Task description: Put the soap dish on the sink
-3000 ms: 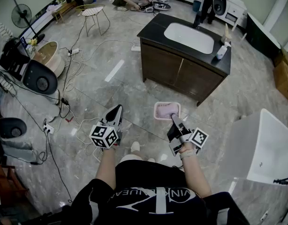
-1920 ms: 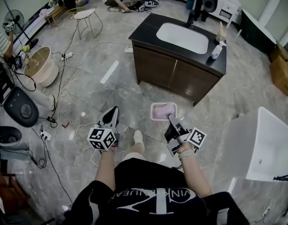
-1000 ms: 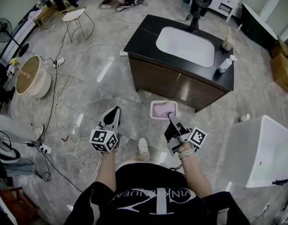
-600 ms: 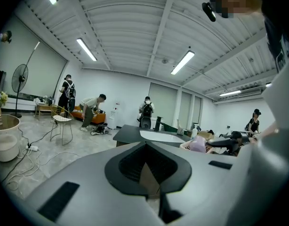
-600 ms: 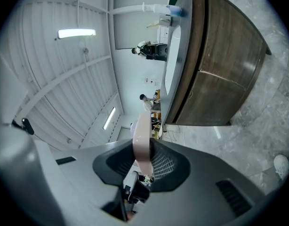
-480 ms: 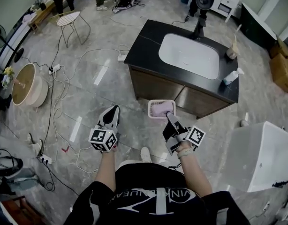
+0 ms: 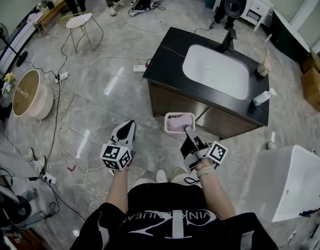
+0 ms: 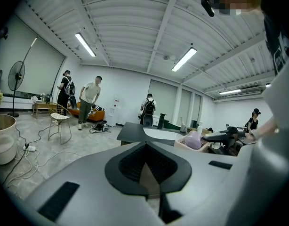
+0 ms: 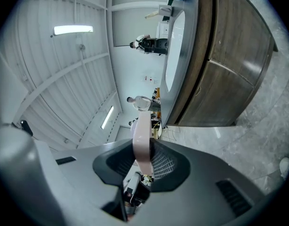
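Soap dish (image 9: 142, 140) edge-on right gripper view; overhead, soap (image 7: 177, 122).

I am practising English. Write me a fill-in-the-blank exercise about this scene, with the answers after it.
1. The right claw is shut on a ____ soap dish.
2. The left claw holds ____.
3. The white sink sits in a ____ counter.
4. In the head view, the bottle stands on the counter to the ____ of the sink.
Answers: pink; nothing; black; right.
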The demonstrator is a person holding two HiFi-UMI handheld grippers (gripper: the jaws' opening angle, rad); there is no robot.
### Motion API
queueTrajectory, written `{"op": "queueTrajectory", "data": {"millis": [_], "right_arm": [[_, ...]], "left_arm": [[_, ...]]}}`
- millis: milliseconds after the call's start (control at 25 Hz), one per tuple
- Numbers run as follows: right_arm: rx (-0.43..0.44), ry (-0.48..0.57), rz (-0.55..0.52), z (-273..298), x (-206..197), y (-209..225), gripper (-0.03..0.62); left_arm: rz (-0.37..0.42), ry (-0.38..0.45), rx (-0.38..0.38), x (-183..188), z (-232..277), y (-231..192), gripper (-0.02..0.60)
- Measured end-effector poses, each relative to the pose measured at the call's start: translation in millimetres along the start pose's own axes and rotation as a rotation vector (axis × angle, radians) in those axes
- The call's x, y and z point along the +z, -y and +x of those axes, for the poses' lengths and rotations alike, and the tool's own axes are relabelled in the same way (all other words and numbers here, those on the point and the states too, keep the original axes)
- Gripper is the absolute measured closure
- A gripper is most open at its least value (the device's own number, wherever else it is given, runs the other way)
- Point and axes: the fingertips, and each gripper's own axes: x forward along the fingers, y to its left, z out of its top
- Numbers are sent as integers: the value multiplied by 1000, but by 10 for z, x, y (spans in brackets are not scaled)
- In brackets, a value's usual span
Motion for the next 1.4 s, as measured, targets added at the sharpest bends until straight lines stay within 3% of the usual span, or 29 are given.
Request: {"op": "queueTrajectory", "data": {"millis": [320, 920, 1400], "right_arm": [[0, -39, -10, 403, 186, 80, 499], [-44, -114, -1, 1348, 875, 301, 499], [-80, -149, 16, 1892, 1249, 453, 499]], "left_arm": [[-16, -10, 6, -18, 268, -154, 566], [-28, -32, -9, 130, 1385, -365, 568], [-53, -48, 9, 161, 1915, -523, 566]]}}
